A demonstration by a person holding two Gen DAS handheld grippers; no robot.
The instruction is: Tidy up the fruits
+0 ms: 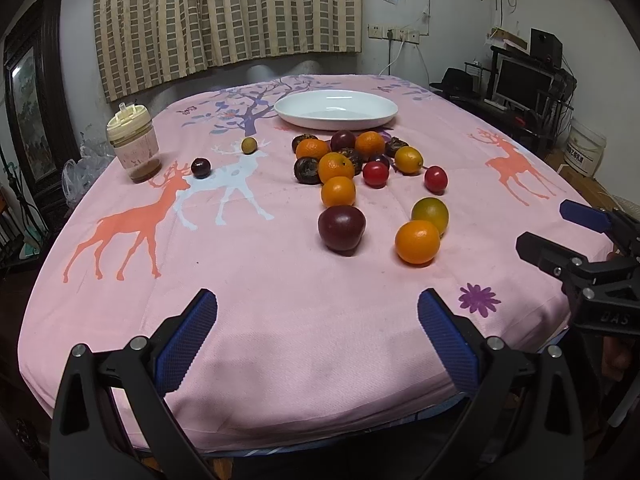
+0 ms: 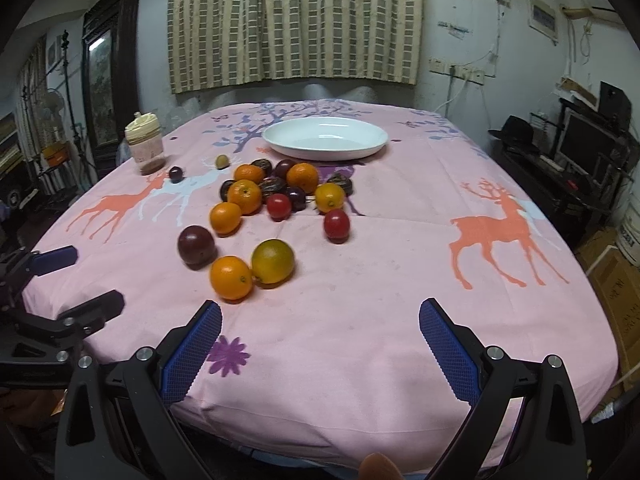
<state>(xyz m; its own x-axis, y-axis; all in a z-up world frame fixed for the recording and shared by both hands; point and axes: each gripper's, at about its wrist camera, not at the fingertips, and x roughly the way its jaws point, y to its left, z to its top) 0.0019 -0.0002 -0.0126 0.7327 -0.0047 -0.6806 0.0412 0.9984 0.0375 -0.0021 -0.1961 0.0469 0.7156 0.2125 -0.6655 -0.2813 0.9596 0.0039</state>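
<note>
Nearest you, both sets of tongs hang over the close edge of the pink deer-print cloth covering the surface (image 1: 280, 320): your left tongs (image 1: 317, 312) stand wide open with nothing between the blue pads, and your right tongs (image 2: 320, 320) are spread the same way, also empty. No fruit has been lifted yet, so by my reading you are at the very start, choosing a first piece.

Just beyond the tongs lie three loose pieces: a round orange citrus fruit (image 2: 231, 277) touching a green-yellow citrus fruit (image 2: 273, 261), with a large dark purple plum (image 2: 196, 245) near them on the left. Further back sits the main heap of oranges, red fruits and dark fruits (image 2: 280, 190), and two small strays lie off to the left beside a lidded plastic jar (image 2: 144, 146).

Farthest, the shallow white oval dish (image 2: 280, 138) holds nothing. It looks like the likely destination. Your next move calls for reaching forward, centring one near fruit between open pads, and closing gently so it doesn't roll.
</note>
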